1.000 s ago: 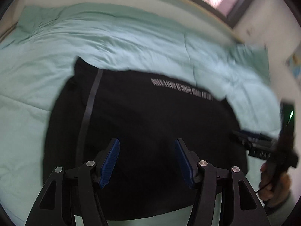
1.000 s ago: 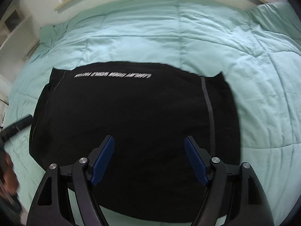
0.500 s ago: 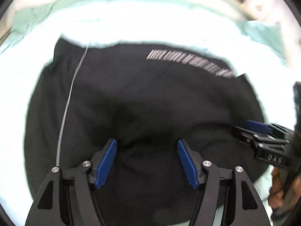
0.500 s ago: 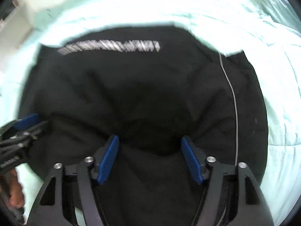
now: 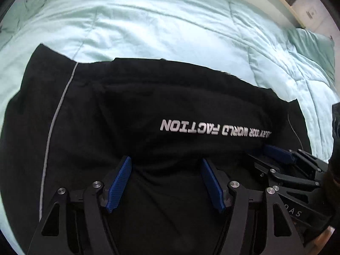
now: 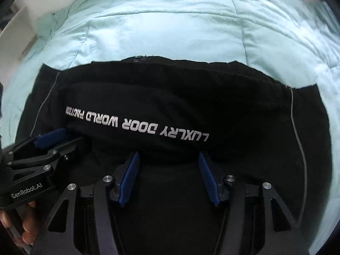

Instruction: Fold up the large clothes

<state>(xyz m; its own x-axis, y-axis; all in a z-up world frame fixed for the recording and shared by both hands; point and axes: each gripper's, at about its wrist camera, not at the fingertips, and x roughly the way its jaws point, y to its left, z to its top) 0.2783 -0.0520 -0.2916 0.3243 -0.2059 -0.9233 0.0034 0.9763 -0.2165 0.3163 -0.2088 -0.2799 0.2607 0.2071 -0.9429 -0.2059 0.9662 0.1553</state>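
Black garment [image 5: 131, 110] lies flat on the mint duvet [image 5: 170, 25]; in the left wrist view the left gripper [image 5: 165, 182] sits spread over a fold. Right wrist view: right gripper [image 6: 169, 176] also released, maybe touching cloth. Best bet: pinch both layers evenly.

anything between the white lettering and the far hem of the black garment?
Only plain black fabric of the black garment between white lettering and far hem, per right wrist view.

Left tongs [image 5: 166, 166] and right tongs [image 6: 169, 161] gape, side by side.
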